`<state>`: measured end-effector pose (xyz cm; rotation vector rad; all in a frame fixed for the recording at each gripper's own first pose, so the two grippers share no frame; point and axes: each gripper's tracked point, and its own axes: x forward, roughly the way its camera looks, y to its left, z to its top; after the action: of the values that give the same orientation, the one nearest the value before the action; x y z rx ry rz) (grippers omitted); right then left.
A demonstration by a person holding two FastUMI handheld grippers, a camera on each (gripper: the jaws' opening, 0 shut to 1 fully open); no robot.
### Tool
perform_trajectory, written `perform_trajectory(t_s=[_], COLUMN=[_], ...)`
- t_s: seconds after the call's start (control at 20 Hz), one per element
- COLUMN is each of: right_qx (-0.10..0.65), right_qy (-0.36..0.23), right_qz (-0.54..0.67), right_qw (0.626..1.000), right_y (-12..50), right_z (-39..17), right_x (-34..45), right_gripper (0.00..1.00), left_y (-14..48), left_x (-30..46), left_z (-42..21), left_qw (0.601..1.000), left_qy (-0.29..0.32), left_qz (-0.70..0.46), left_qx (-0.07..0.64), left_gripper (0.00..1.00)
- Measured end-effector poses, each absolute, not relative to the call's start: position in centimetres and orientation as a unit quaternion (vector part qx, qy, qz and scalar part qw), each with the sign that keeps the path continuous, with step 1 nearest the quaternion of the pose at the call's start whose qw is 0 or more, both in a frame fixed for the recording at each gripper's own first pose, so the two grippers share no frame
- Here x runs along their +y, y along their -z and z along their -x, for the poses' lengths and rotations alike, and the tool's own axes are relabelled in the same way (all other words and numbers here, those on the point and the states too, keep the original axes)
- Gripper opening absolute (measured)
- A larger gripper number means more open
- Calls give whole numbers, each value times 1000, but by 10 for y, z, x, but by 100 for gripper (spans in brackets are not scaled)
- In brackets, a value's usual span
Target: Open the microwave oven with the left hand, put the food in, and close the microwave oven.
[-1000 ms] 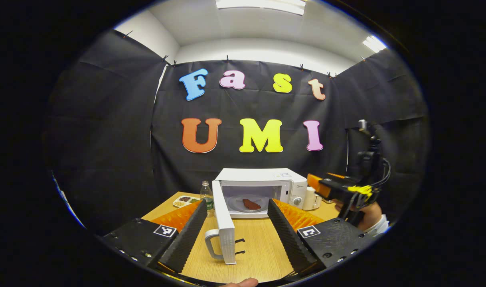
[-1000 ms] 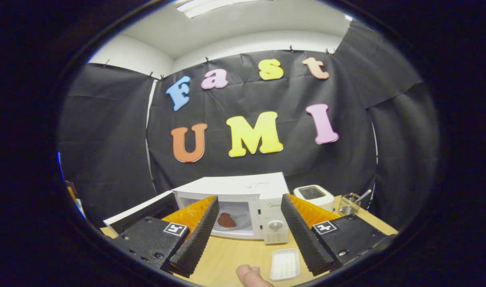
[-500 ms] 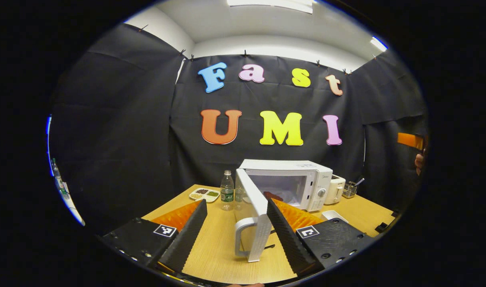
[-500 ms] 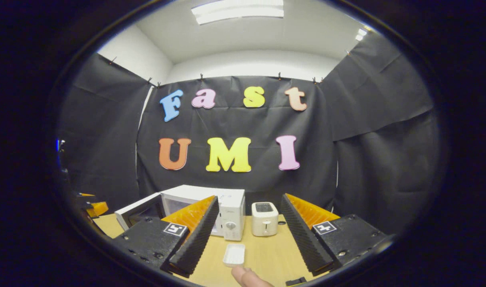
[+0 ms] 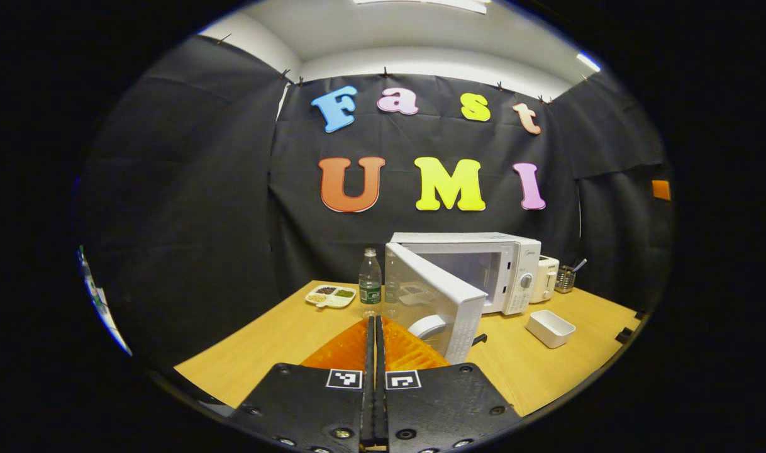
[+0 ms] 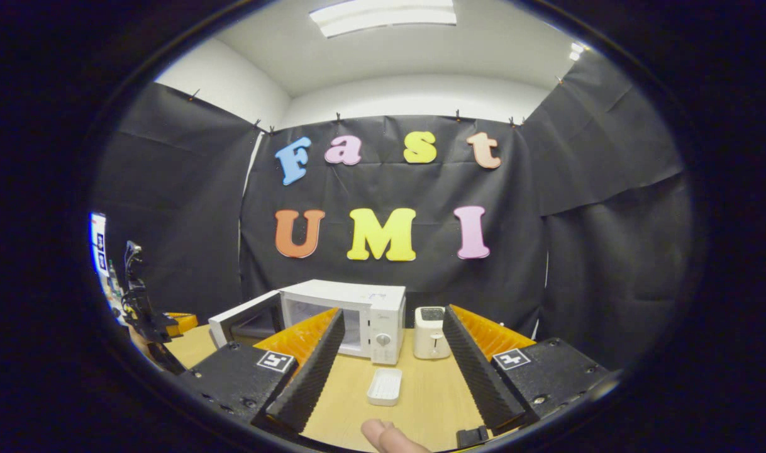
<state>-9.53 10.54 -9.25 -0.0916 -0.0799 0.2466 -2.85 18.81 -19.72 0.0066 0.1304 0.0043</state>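
The white microwave [image 5: 512, 267] stands at the back of the wooden table, its door [image 5: 443, 302] swung partly open with the handle [image 5: 428, 327] facing me. The door hides the food inside. My left gripper [image 5: 375, 324] is shut with nothing between its fingers, just left of the door's handle edge and apart from it. In the right gripper view the microwave [image 6: 377, 302] and its open door [image 6: 241, 318] sit farther off. My right gripper [image 6: 394, 327] is open and empty, held back over the table. The left gripper [image 6: 147, 321] shows at the far left.
A water bottle [image 5: 370, 286] and a divided snack tray [image 5: 330, 296] stand left of the microwave. A toaster [image 6: 428, 340] and a utensil holder [image 5: 565, 278] stand to its right. An empty white dish [image 6: 385, 385] lies in front. A fingertip [image 6: 386, 437] shows at the bottom.
My left gripper has shut and shifted to the left of the door, which is now angled less wide. My right gripper has drawn back from the microwave, staying open.
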Motion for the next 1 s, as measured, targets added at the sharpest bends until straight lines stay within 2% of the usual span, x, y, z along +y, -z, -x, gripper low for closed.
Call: perform_trajectory(t_s=[0.15,0.2,0.25,0.3,0.8,0.85,0.9,1.0], right_qx=[-49,-49,-51,-51,-46,-47,-47,-48], right_qy=[-129,-128,-128,-127,-122,-121,-121,-118], right_qz=[56,59,61,63,76,76,77,78], right_qw=[989,989,989,989,989,989,989,989], right_y=[91,92,93,94,104,105,106,105], right_z=[101,102,104,106,101,101,102,101], right_x=[110,110,112,113,115,113,112,110], right_gripper=[100,94,100,100,100,89,100,100], left_y=[222,226,233,237,253,250,249,249], left_x=[196,194,191,189,129,120,110,88], left_z=[14,11,7,2,-33,-37,-40,-46], left_qw=[996,996,995,995,993,993,992,990], left_qy=[-10,-7,-1,2,66,72,80,104], left_qz=[-17,-14,-11,-10,13,10,10,15], left_qx=[84,88,96,95,98,95,94,94], left_gripper=[0,0,11,0,0,11,0,0])
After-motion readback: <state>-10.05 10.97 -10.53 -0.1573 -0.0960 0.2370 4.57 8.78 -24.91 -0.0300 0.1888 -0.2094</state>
